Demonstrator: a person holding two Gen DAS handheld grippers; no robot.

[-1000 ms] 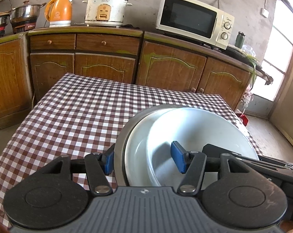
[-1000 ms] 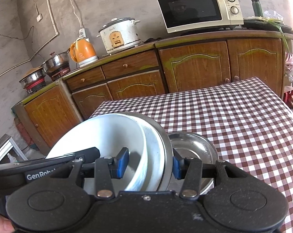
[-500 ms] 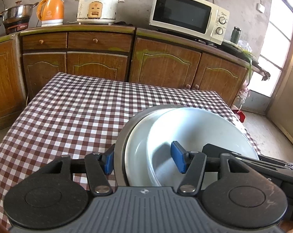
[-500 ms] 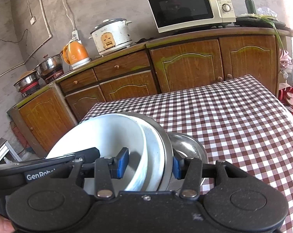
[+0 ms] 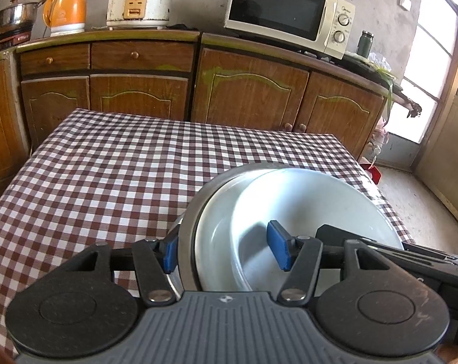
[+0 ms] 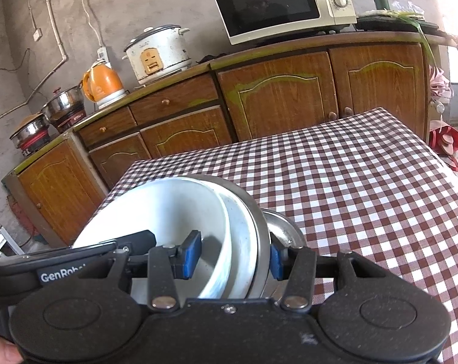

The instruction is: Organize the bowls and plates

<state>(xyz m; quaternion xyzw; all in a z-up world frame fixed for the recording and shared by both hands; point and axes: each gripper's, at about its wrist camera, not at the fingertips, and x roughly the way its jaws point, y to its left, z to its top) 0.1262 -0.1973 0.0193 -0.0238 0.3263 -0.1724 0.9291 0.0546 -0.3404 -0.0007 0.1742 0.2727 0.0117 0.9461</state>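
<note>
Left wrist view
Left tool (image 5: 225, 250): blue pads clamped across the near edge of a nested stack, one pad outside the metal rim, the other inside the white bowl.
White bowl (image 5: 313, 203): innermost, straight ahead of the tool and slightly to its right, tilted.
White plate (image 5: 212, 236): nested between bowl and metal plate, only a crescent showing.
Metal plate (image 5: 195, 209): outermost, its grey rim against the left pad.
Right tool (image 5: 380, 245): dark arm entering from the right, reaching over the bowl's far side.
Table (image 5: 113, 166): brown-and-white checked cloth, spread beyond and to the left of the tool.
Microwave (image 5: 289, 15): far ahead on the wooden cabinets.

Right wrist view
Right tool (image 6: 233, 257): pads pinching the same stack from the opposite edge, left pad inside the bowl (image 6: 168, 209), right pad behind the metal plate's rim (image 6: 259, 224).
Steel dish (image 6: 285, 230): just right of the stack, low beside the right pad, partly hidden.
Left tool (image 6: 77, 261): black arm crossing from the left.
Fingertip (image 6: 1, 350): bottom-left corner, on the handle.
</note>
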